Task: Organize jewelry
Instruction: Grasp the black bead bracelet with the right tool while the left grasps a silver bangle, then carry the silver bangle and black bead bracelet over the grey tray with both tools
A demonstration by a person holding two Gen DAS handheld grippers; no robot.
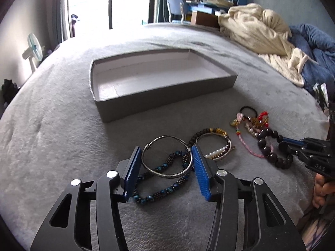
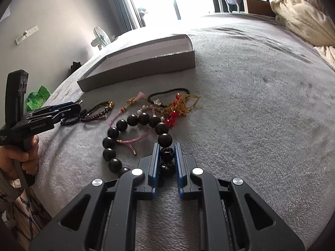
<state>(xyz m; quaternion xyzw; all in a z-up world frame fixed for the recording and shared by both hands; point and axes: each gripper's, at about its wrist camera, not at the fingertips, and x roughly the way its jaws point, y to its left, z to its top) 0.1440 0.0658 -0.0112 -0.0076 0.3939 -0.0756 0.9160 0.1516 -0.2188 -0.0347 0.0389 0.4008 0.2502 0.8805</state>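
Note:
Jewelry lies on a grey blanket in front of an empty grey box [image 1: 167, 96], which also shows in the right wrist view [image 2: 138, 71]. My left gripper [image 1: 166, 152] is open, its jaws on either side of a silver bangle [image 1: 167, 156] lying over a blue beaded bracelet [image 1: 165, 190]. My right gripper [image 2: 166, 152] is shut on a black bead bracelet [image 2: 134, 129], pinching its beads between the blue pads [image 2: 156, 159]. That bracelet [image 1: 270, 148] and the right gripper [image 1: 286, 143] also show in the left wrist view.
A pearl and dark bead bracelet [image 1: 217, 146], a pink cord [image 2: 134, 138], and a tangle of red beads, gold chain and a black hair tie [image 2: 178, 104] lie nearby. A cream blanket [image 1: 257, 29] is heaped at the far right.

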